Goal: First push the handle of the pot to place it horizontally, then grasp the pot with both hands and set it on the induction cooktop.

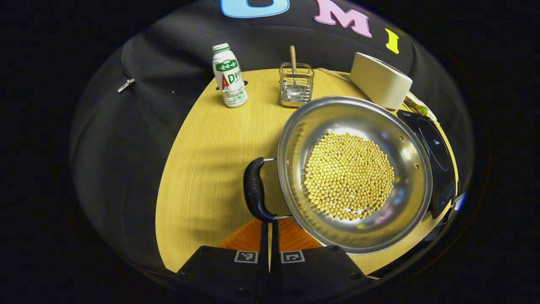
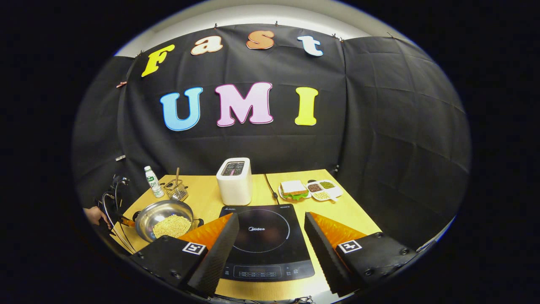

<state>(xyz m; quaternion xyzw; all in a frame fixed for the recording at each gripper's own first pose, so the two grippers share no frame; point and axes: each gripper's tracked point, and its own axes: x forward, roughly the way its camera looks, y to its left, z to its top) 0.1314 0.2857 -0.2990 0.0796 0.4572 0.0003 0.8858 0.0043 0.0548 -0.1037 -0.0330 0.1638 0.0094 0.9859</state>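
Right up close, my left gripper (image 1: 270,236) is sitting with its fingers pressed together, tips just under the black handle (image 1: 254,190) of the pot (image 1: 354,173), touching or nearly touching it, can't really tell. That pot is sitting on the bench (image 1: 202,169) near its left front corner, full of yellow beans (image 1: 348,175), with the induction cooktop (image 2: 263,236) just beside it toward the front middle. My right gripper (image 2: 270,240) is hanging wide open over the cooktop's front edge, holding nothing. Further back, a bottle (image 2: 152,181) and a wire basket (image 2: 177,190) are standing along the back left edge, a toaster (image 2: 234,180) is standing behind the cooktop, and a sandwich (image 2: 293,189) is lying toward the back right corner.
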